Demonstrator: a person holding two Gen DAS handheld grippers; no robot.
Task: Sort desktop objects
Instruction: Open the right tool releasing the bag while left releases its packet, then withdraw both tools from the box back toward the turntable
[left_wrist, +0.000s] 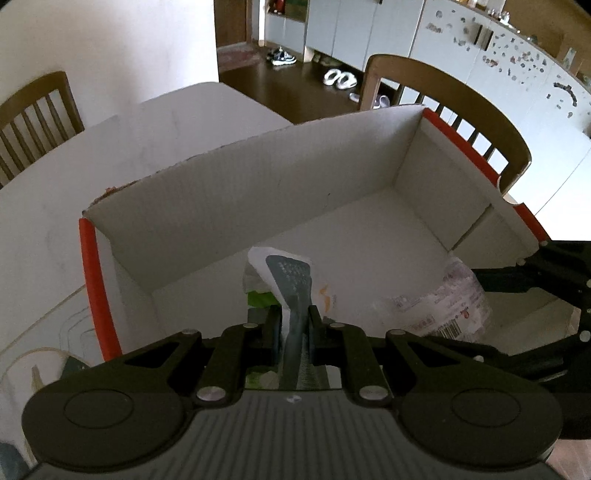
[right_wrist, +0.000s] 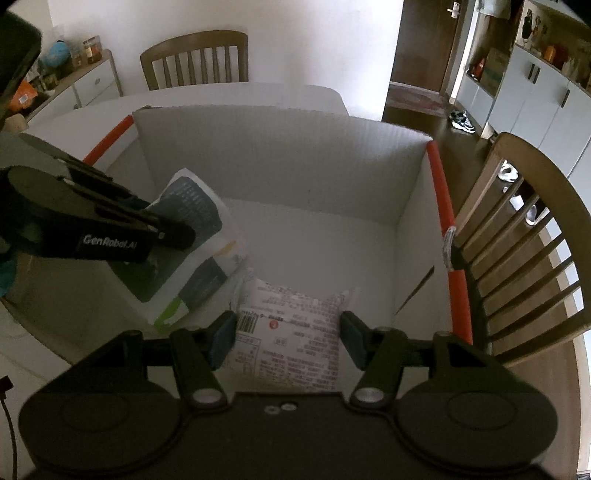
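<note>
Two packets are over the white box (right_wrist: 280, 158), neither released: the left gripper (left_wrist: 293, 325) is clamped tight on a grey-and-white packet (right_wrist: 195, 236). The right gripper (right_wrist: 288, 338), half open, straddles a red-printed packet (right_wrist: 291, 332) low in the box; whether its pads press it I cannot tell.

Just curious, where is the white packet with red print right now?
In the right wrist view, the white packet with red print sits between the right gripper's jaws, inside the white cardboard box.

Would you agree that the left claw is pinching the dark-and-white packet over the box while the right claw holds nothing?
Not quite: the right claw holds a white pouch with red print between its fingers, as the right wrist view shows. The left claw does pinch the dark-and-white packet over the box.
</note>
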